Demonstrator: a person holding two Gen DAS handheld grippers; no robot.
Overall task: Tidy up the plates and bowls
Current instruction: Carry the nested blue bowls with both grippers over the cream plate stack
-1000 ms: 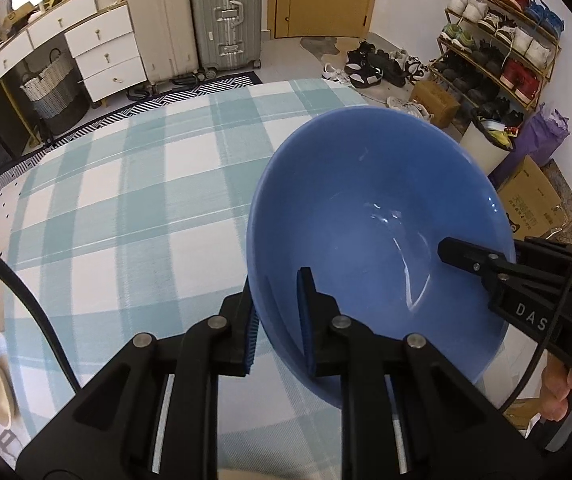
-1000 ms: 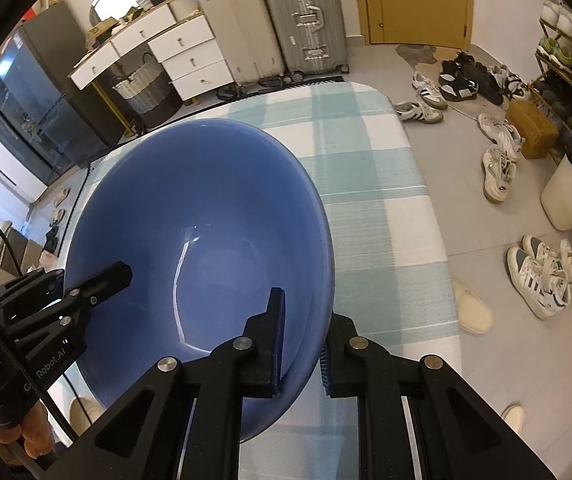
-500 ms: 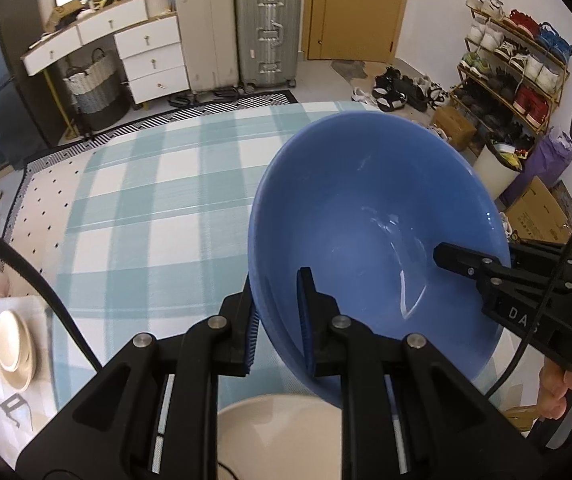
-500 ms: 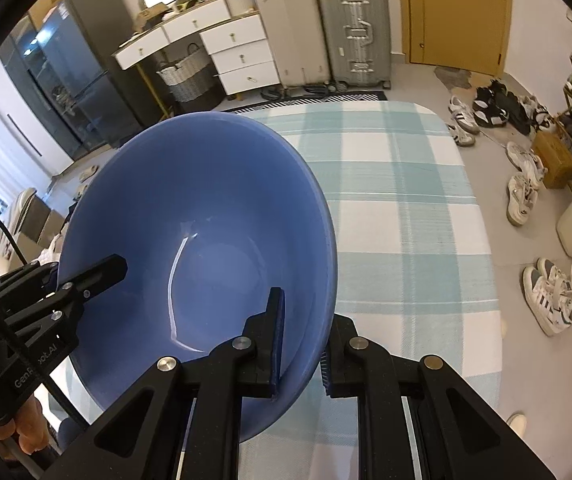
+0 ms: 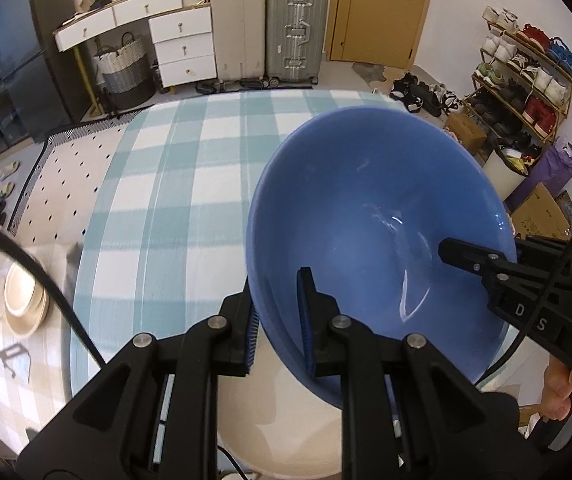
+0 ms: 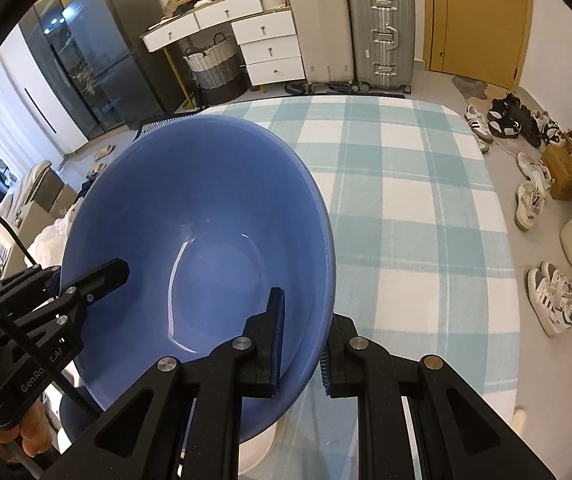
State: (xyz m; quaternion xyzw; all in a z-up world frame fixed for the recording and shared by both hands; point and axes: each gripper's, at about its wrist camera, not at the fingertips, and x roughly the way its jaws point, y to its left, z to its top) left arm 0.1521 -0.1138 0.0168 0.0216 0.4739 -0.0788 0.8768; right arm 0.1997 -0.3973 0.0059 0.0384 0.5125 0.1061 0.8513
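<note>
Bowl (image 5: 366, 216) up in the air and travelling, that's what I've got: the big blue one, pinched on opposite rims by both of my grippers. My left gripper (image 5: 276, 312) is closed down to the thickness of the wall, one pad inside and one outside the near rim; my right gripper (image 6: 302, 344) is doing the same on its side, and each shows up in the other's camera, reaching over the far edge. What's changed over the last second is the backdrop, not the grip: the checked tablecloth (image 5: 174, 200) has slid away beneath me, more of the room has come into frame, and a cream plate (image 5: 286, 432) has crept into view directly under the bowl in the left wrist view, where a second ago there was only cloth. The right wrist view catches a pale edge of it below the bowl as well. Off to the left a small stack of cream dishes (image 5: 26, 300) has come further into shot. I read that as the bowl having been carried back toward me, over the cream plate, which looks like the place to set it down. It's tilted and not resting on anything, so lowering and levelling are ahead of me.
</note>
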